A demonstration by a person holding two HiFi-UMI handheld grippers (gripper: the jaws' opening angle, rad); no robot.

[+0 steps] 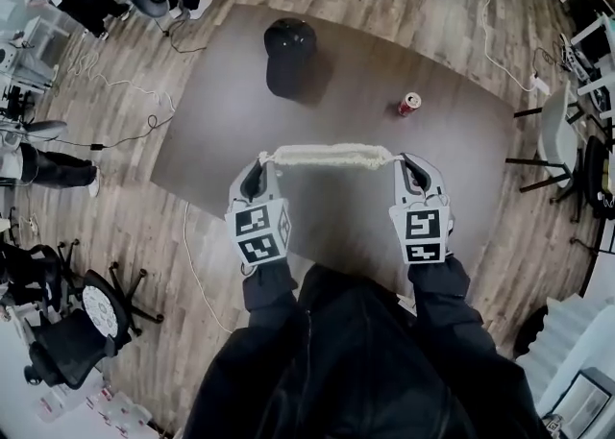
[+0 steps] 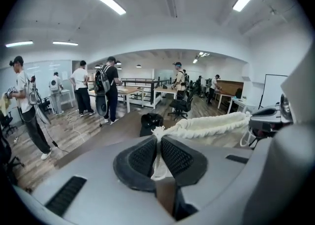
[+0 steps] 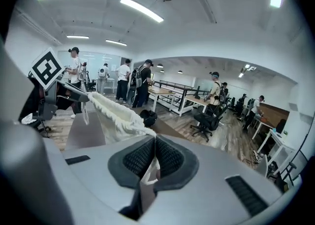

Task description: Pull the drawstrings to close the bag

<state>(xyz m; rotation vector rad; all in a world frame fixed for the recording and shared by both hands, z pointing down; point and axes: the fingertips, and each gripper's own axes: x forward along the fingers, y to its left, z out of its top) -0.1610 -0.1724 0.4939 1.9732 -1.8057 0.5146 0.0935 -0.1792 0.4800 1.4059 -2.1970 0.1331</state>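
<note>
A cream drawstring bag [image 1: 329, 155] hangs in the air above the brown table [image 1: 452, 168], its gathered top stretched level between my two grippers. My left gripper [image 1: 262, 162] is shut on the white drawstring at the bag's left end. The cord [image 2: 156, 162] runs down between its black pads, and the bunched bag top [image 2: 211, 124] leads off to the right. At the bag's right end my right gripper [image 1: 399, 160] is shut on the other drawstring, with white cord and fabric [image 3: 147, 172] pinched between its pads. The bag's body below its top is hidden.
On the far side of the table lies a black cap [image 1: 290, 55], with a red can [image 1: 410, 103] to its right. Office chairs [image 1: 72, 327] and loose cables [image 1: 125, 139] are on the wood floor around it. Several people stand at desks beyond.
</note>
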